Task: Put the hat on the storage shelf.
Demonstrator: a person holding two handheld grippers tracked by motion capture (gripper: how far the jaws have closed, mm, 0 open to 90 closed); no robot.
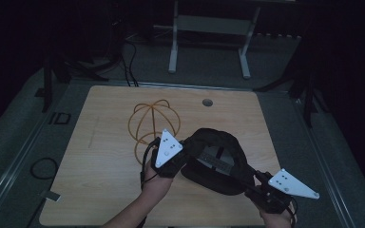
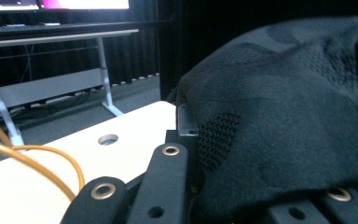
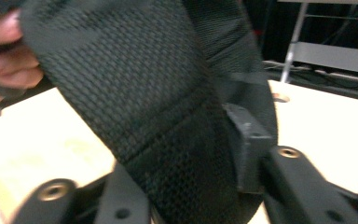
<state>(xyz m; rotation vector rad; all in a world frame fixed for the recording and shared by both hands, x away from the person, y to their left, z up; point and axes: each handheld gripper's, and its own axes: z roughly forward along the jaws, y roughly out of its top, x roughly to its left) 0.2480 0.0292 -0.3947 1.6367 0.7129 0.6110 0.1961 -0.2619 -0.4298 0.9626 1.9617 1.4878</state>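
Cap (image 1: 218,156), black and soft, hangs between both tongs just above the near middle of the table (image 1: 100,190), right of the wire stand (image 1: 154,124). Left tongs (image 1: 183,154) are clamped tight on its left edge. Right tongs (image 1: 247,178) have the strap between their jaws, but they stand partly open, so that grip looks loose. If the strap slips out, the cap would likely swing from the left tongs and sag before reaching the stand.

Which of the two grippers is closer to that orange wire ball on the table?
Left. The left gripper sits right beside the orange wire ball; the right gripper is farther off, beyond the black cap.
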